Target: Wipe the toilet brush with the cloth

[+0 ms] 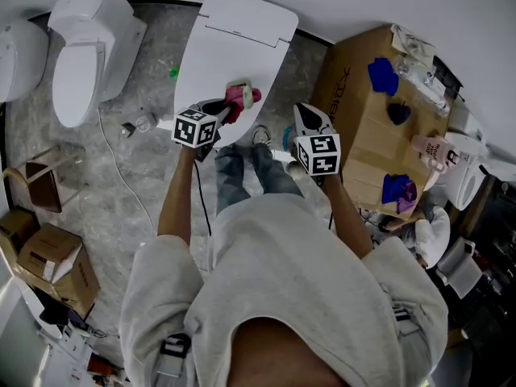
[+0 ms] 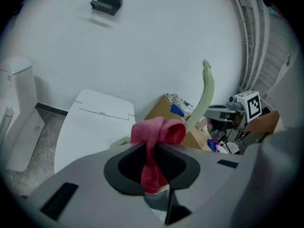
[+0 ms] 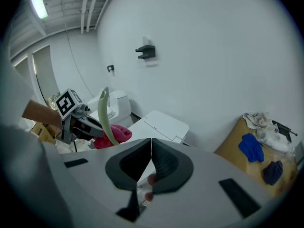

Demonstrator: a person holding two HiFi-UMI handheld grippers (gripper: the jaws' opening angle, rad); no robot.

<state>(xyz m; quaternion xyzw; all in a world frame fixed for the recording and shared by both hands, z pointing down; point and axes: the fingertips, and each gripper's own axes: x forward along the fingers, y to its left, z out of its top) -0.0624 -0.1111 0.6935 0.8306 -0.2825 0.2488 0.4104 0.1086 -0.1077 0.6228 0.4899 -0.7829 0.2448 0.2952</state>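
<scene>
Between the closed jaws of the left gripper (image 2: 151,148) a pink cloth (image 2: 159,132) is pinched, pressed against the pale-green toilet brush (image 2: 207,91), whose handle runs up-right. The right gripper (image 3: 151,144) is closed on nothing, the handle lying to its left.

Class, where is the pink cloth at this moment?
The pink cloth is clamped in the left hand-held gripper, left of centre in the head view, over the closed toilet lid and against the pale green toilet brush.
</scene>
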